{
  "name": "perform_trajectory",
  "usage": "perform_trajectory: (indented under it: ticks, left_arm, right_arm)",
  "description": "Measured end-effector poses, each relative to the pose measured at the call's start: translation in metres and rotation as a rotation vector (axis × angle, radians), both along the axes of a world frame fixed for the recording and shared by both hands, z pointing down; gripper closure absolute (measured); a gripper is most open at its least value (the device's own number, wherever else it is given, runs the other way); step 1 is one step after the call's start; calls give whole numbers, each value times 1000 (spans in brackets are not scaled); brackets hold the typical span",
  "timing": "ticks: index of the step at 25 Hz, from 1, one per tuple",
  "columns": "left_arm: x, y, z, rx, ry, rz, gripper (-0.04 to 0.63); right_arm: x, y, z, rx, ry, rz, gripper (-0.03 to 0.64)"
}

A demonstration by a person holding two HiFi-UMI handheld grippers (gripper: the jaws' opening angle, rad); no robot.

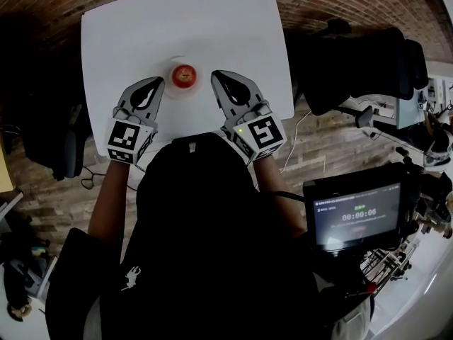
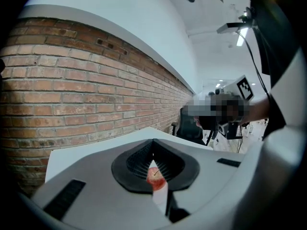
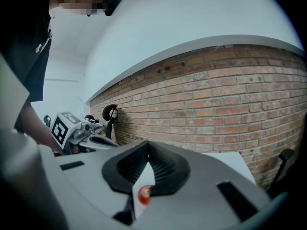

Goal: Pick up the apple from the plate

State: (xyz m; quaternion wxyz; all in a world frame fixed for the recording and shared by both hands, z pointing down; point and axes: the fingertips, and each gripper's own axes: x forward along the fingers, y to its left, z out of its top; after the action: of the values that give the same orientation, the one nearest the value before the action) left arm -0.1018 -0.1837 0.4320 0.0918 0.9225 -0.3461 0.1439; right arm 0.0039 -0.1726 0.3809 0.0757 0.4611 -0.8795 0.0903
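My left hand-held gripper [image 1: 156, 83] and right hand-held gripper [image 1: 216, 75] flanked the apple [image 1: 184, 75], both pressed together. Advancing unopened, I judged, would knock it across the worktop [image 1: 141, 27].

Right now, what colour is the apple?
The apple is mostly red, with a small paler patch on top. The head view shows it best.

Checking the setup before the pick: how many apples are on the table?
1. The apple sits on the white plate near the middle of the table, between the tips of the left claw and the right claw. None seems hidden elsewhere.
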Motion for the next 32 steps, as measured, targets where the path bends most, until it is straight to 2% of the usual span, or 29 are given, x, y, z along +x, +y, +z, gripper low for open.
perform_trajectory:
  ticks: [9, 19, 24, 30, 32]
  left_arm:
    - [6, 10, -1, 19, 10, -35, 588]
    - [11, 17, 24, -22, -5, -70, 586]
    - [41, 3, 50, -78, -49, -72, 586]
    - [39, 9, 79, -115, -102, -64, 584]
    - [41, 10, 89, -129, -121, -58, 548]
  right_arm:
    - [-11, 2, -3, 24, 3, -85, 612]
    - [-11, 5, 7, 0, 9, -127, 612]
    - [25, -11, 20, -46, 1, -124, 612]
    - [27, -6, 28, -70, 11, -121, 612]
    - [27, -5, 30, -77, 14, -120, 612]
